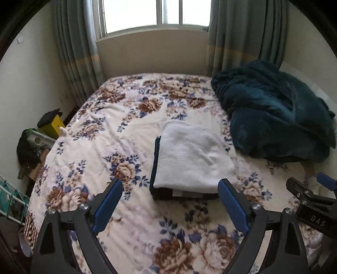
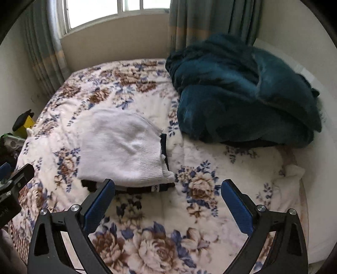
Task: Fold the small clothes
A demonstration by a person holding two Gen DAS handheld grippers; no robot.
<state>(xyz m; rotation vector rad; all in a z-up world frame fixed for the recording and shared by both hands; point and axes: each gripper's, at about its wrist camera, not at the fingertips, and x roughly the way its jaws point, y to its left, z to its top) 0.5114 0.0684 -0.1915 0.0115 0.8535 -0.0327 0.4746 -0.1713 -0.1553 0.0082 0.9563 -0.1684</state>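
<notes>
A folded white knit garment (image 1: 192,157) lies on top of a folded dark garment (image 1: 154,160) in the middle of the flowered bedspread (image 1: 101,134). The stack also shows in the right wrist view, with the white garment (image 2: 122,149) above the dark one (image 2: 147,189). My left gripper (image 1: 170,187) is open and empty, just in front of the stack's near edge. My right gripper (image 2: 168,186) is open and empty, its left finger in front of the stack's near edge. The right gripper also shows at the right edge of the left wrist view (image 1: 311,189).
A crumpled dark teal blanket (image 1: 271,109) lies on the bed's far right, also in the right wrist view (image 2: 238,90). A yellow box (image 1: 53,124) and clutter stand on the floor left of the bed. Curtains (image 1: 78,48) and a window (image 1: 155,14) lie behind.
</notes>
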